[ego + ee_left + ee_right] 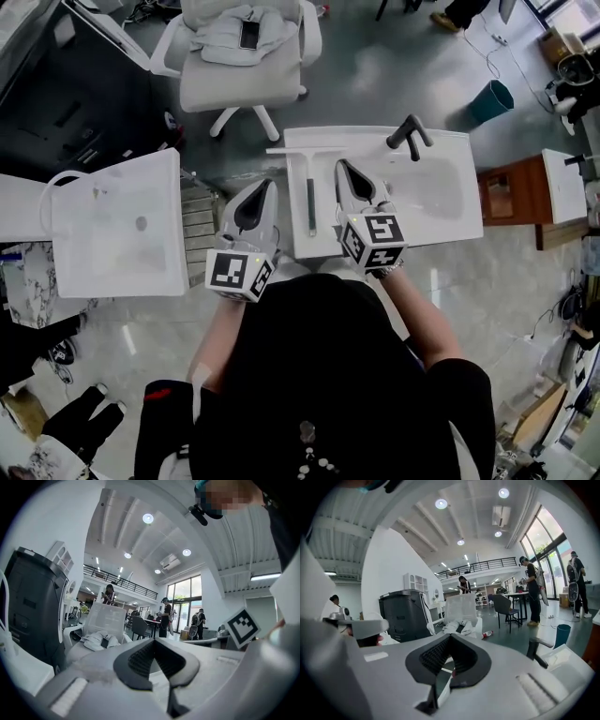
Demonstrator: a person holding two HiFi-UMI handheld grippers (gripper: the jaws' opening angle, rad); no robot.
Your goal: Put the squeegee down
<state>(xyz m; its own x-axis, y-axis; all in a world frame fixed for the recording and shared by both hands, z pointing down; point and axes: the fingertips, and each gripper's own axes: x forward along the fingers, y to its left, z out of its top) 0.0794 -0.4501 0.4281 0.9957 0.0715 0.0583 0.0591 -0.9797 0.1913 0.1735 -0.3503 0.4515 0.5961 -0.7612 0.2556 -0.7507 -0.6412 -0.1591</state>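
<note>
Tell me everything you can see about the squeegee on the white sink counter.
The squeegee is T-shaped: a pale straight blade bar at the far end and a slim dark-grey handle running back toward the person. It lies flat on the left part of the white sink counter, left of the basin. One blade end seems to stick out past the counter's left edge. Only the counter touches it: the left gripper and right gripper flank the handle, clear of it.

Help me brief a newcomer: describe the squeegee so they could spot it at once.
Look at the white rectangular washbasin counter near the white office chair. On its flat left part lies the grey T-shaped squeegee, crossbar at the far edge, handle pointing toward the person. Unlike the black faucet standing upright to its right, it lies flat and slim.
</note>
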